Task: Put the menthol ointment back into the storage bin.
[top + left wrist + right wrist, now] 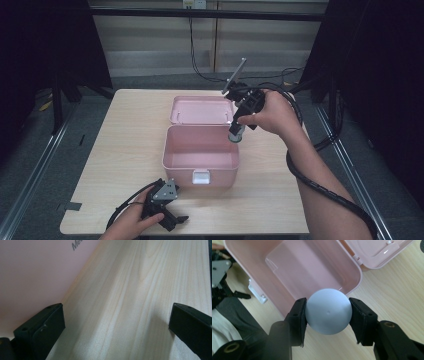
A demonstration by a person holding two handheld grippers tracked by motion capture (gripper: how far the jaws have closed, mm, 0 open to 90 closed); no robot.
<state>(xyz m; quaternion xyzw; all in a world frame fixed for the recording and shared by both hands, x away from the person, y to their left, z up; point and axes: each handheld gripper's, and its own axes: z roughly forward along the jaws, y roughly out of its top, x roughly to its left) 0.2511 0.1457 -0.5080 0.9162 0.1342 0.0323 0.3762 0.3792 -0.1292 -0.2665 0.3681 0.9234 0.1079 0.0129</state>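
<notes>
Over the pink box's (287,270) right rim, right gripper (328,311) pinching a round grey ball (328,314), no long axis, left gripper (112,322) jaws spread.

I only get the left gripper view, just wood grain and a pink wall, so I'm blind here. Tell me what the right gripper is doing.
Observer: The right gripper is shut on a pale blue-grey smooth ball, clamped between both jaws.
Operator: Give me its position against the box.
Observer: In the high view it hangs over the right rim of the open pink plastic box; the ball sits just above that rim.
Operator: Report what's inside the box.
Observer: I see nothing in it, just bare pink floor; its hinged lid lies flat open behind it.
Operator: Now place my gripper.
Observer: The left gripper is open, resting low on the light wooden table in front of the box's left corner.
</notes>
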